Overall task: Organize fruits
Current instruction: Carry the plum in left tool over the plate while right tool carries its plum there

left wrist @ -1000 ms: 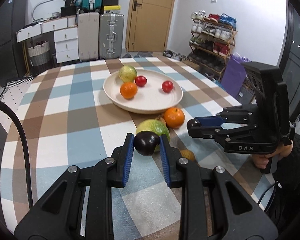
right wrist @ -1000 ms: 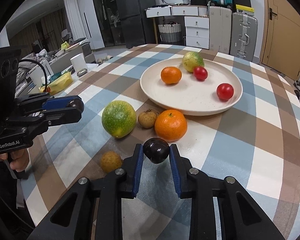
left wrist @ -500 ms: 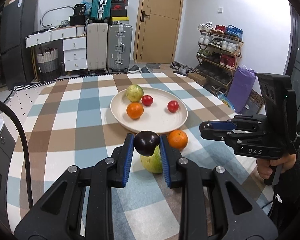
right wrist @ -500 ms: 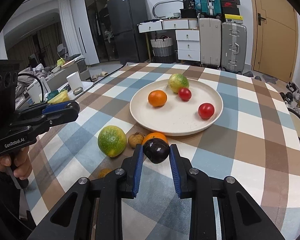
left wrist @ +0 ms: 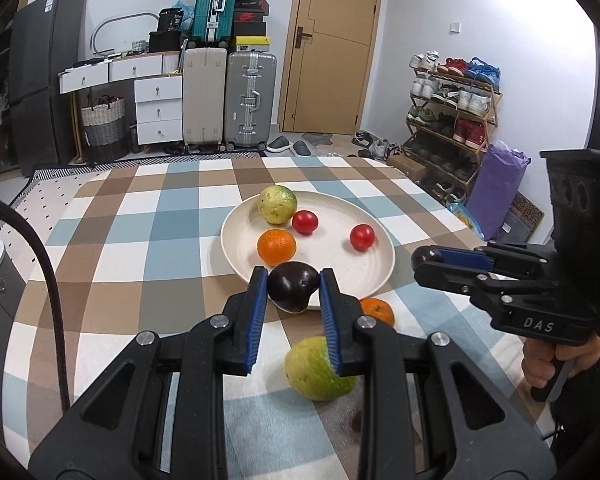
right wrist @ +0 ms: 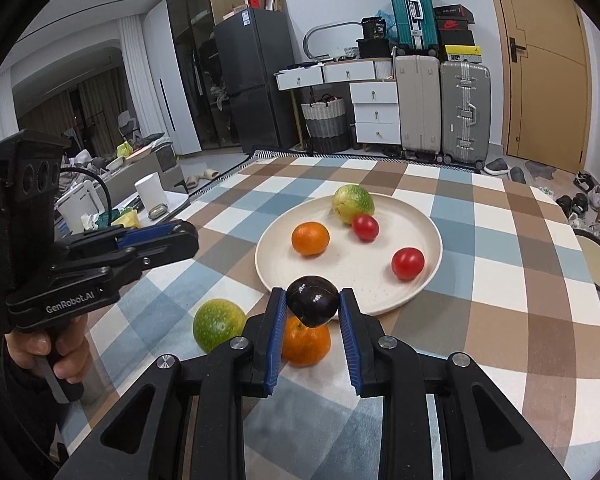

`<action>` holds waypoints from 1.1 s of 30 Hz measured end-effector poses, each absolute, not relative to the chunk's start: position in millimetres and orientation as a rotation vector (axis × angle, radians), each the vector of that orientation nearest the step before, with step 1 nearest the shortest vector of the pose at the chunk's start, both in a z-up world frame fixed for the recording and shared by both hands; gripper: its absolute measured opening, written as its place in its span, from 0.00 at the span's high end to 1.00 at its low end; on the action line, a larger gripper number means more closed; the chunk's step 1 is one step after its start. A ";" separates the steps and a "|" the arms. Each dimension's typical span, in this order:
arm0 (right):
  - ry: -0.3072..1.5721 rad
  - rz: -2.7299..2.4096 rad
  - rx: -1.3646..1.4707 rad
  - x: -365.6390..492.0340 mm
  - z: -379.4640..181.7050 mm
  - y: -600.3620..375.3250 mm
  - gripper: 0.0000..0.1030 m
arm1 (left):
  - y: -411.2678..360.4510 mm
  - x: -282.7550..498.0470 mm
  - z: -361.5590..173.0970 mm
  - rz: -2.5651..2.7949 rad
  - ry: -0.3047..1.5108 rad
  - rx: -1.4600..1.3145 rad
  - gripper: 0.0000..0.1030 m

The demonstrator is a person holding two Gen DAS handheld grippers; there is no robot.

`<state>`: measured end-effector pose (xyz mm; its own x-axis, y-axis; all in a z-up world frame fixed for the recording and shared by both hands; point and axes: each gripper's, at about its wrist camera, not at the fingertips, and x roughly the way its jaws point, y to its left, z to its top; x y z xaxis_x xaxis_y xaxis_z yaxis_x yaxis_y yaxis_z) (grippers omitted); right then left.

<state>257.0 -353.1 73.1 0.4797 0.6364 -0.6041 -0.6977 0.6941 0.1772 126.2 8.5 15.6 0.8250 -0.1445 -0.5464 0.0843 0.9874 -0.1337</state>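
Each hand-held gripper, left [left wrist: 293,286] and right [right wrist: 312,306], is clamped on a dark plum [left wrist: 292,285], carried clear of the worktop [left wrist: 148,240] toward the plate [left wrist: 376,276] ahead.

Bright, even indoor light, soft shadows, sharp focus, strong fisheye bending and dark corners.

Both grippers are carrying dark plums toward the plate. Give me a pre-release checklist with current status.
1. Left gripper shut on its dark purple plum: ok.
2. Right gripper shut on its dark plum: ok.
3. Bare room on the round cream plate near its front rim: ok.
4. Plums clear above the plate: cannot tell.
5. Grippers apart from each other: ok.
6. Orange tangerine and green-yellow fruit left on the checked tablecloth: not ok.
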 end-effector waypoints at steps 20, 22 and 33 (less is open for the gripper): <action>0.757 0.749 -0.091 288.7 60.7 -350.1 0.73 | 10.8 170.5 4.7 -0.096 0.615 -0.089 0.77; 0.767 0.752 -0.090 292.4 58.7 -348.2 0.73 | 11.5 178.5 3.0 -0.095 0.626 -0.087 0.77; 0.824 0.714 -0.081 313.2 47.0 -338.8 0.73 | 11.0 205.7 -16.9 -0.131 0.673 -0.095 0.77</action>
